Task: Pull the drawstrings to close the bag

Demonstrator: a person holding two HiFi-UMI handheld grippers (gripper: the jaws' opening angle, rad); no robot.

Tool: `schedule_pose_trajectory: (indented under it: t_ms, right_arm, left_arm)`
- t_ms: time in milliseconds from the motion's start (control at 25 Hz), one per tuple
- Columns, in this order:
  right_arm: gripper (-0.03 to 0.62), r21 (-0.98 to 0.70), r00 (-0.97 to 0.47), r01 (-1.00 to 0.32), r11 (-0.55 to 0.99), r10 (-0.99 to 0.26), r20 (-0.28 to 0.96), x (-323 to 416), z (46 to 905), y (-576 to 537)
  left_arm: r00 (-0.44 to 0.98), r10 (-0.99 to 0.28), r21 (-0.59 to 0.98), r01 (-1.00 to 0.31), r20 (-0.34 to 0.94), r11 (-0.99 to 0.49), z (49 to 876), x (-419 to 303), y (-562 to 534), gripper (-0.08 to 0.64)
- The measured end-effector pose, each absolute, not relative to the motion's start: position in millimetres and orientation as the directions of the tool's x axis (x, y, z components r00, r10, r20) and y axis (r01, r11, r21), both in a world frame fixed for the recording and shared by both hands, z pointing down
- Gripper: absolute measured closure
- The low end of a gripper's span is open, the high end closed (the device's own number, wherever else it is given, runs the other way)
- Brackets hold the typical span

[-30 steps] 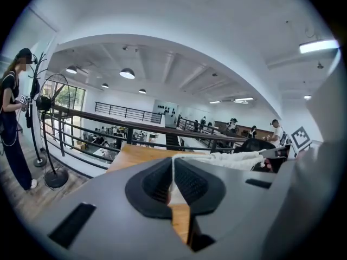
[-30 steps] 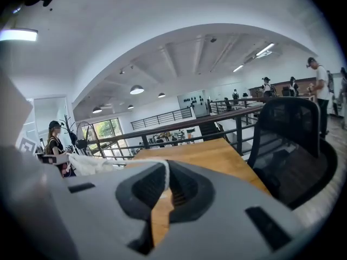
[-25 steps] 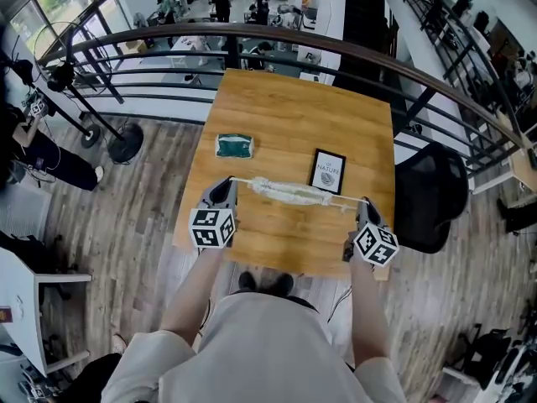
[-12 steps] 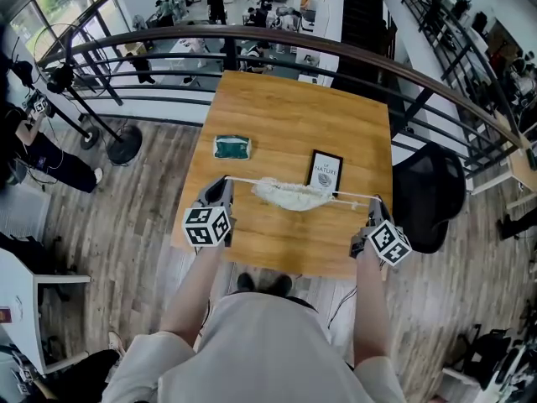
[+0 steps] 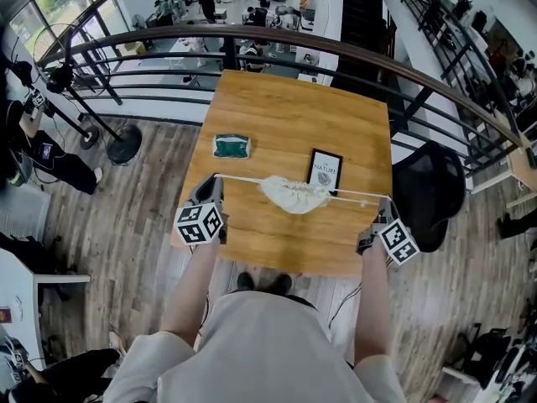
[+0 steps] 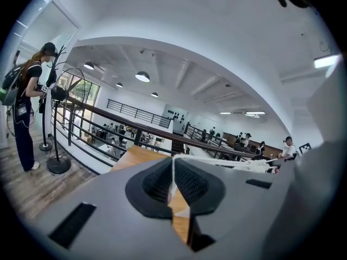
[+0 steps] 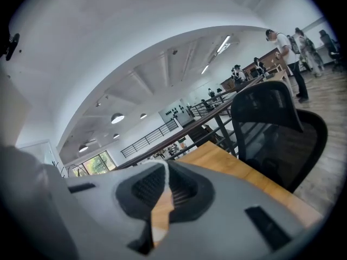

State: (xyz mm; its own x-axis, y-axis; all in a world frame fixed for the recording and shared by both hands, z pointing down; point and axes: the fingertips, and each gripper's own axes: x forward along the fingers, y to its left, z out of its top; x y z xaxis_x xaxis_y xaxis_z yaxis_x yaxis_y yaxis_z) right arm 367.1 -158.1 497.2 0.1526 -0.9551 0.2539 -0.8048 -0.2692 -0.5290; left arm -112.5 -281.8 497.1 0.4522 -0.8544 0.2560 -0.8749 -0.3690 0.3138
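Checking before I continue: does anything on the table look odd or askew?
Nothing stands out. The white bag is bunched up, its drawstrings taut between the left gripper and right gripper, each shut on one.

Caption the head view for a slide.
Left gripper and right gripper, shut on the drawstrings, hold the white bag cinched over the wooden table.

Honey-brown wood grain on the bench (image 5: 285, 116), with a cream-white bag (image 5: 294, 196) and white drawstrings (image 5: 239, 178). Teal-green packet (image 5: 232, 146) and black card (image 5: 325, 171) with a white panel. Black-and-white square markers on the left gripper (image 5: 215, 181) and right gripper (image 5: 384, 204); grey shells, black ribbed fingers (image 6: 154, 184).
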Motion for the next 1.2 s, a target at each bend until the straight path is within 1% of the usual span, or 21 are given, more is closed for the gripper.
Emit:
schedule_pose_trajectory:
  t_ms: [600, 800, 960, 1200]
  right_arm:
    - [0.591, -0.536, 0.184, -0.792, -0.292, -0.952, 0.246, 387, 499, -148]
    - [0.591, -0.536, 0.185, -0.788, -0.303, -0.947, 0.262, 388, 504, -143]
    - [0.591, -0.529, 0.187, -0.793, -0.304, -0.946, 0.263, 393, 509, -141]
    - [0.591, -0.541, 0.194, -0.777, -0.321, -0.94, 0.28, 399, 521, -135]
  left_arm:
    - [0.427, -0.868, 0.351, -0.877, 0.253, -0.33, 502, -125, -284, 0.557]
    - [0.423, -0.867, 0.372, -0.873, 0.262, -0.314, 508, -135, -283, 0.557]
    - [0.419, -0.868, 0.352, -0.881, 0.266, -0.317, 511, -134, -282, 0.557]
    - [0.42, -0.866, 0.371, -0.876, 0.273, -0.308, 517, -130, -279, 0.557]
